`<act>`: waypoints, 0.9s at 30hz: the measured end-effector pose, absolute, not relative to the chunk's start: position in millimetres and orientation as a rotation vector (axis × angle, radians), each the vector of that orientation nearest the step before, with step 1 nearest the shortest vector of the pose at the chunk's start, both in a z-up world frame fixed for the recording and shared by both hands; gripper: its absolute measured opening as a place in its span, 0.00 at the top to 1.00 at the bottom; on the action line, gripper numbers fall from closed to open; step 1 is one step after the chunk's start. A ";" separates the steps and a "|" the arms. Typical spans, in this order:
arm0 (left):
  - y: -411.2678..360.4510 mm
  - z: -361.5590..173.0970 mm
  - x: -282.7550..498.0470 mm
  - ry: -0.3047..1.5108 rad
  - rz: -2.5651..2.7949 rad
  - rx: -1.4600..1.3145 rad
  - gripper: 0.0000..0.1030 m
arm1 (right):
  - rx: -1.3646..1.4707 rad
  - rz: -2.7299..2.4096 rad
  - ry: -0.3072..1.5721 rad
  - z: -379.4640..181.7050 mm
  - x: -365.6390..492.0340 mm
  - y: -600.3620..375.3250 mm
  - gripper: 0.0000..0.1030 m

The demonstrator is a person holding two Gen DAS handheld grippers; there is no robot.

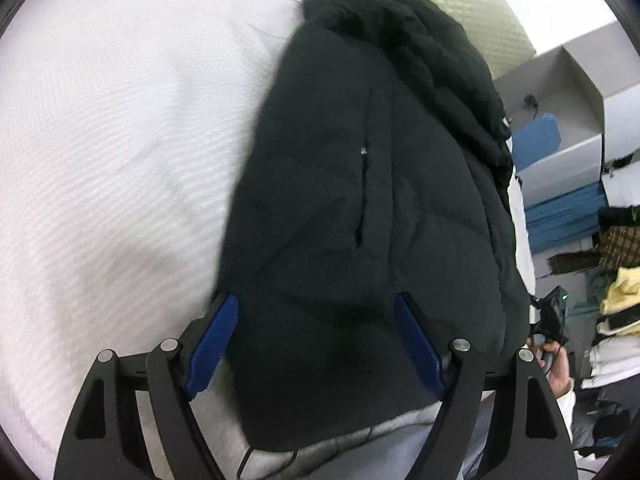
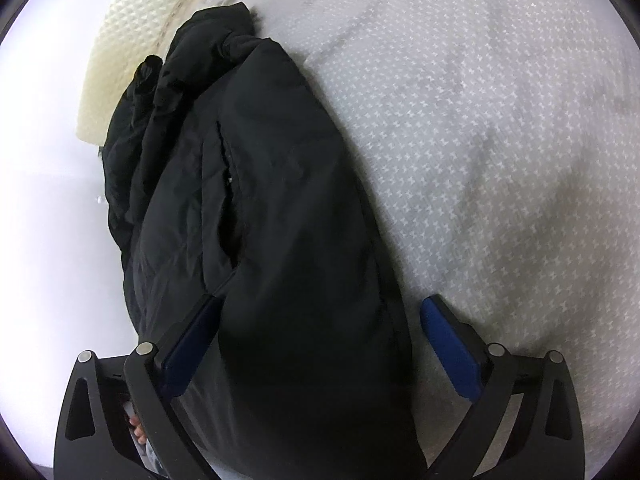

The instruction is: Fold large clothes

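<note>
One black padded jacket (image 1: 360, 208), two grippers, one white textured bed cover (image 1: 120, 160), one cream quilted pad (image 1: 460, 4) at the far end. Left wrist view, left to right: bed cover fills the left half; the jacket lies on it as a long dark bundle, long axis running away from the camera, bunched dark end (image 1: 384, 28) at the far end beside the cream pad, broad smooth end nearest the fingers. A zipped pocket slit (image 1: 364, 200) runs along the same axis, with a small metal pull at its upper end. The left gripper (image 1: 316, 344) has its two blue-padded fingers (image 1: 212, 344) spread wide, the near end of the jacket lying between them; neither pad presses the cloth. Farther right: grey shelves (image 1: 568, 120) with blue boxes (image 1: 536, 140), stacked folded clothes (image 1: 616, 312), a hand (image 1: 556, 364) on a dark device. Right wrist view, left to right: overexposed white area, cream pad (image 2: 120, 60), then the jacket (image 2: 272, 220) slanting from the far left toward the near centre, rumpled folds along its left edge, pocket slit (image 2: 228, 208) lengthwise. The right gripper (image 2: 320, 344) also stands wide apart, left finger (image 2: 188, 344) against the jacket's left side, right finger over the star-patterned cover (image 2: 480, 140). No readable writing or labels.
</note>
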State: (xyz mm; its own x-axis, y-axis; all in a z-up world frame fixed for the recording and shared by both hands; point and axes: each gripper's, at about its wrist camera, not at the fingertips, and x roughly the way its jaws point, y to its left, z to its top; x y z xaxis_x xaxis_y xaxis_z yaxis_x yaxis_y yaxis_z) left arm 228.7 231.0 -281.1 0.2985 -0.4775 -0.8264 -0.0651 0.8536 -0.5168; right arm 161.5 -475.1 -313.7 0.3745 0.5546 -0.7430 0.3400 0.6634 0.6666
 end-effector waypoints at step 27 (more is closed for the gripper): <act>198.4 -296.0 250.5 1.241 -0.563 -0.745 0.05 | 0.985 0.658 1.004 -255.3 167.0 -434.6 0.00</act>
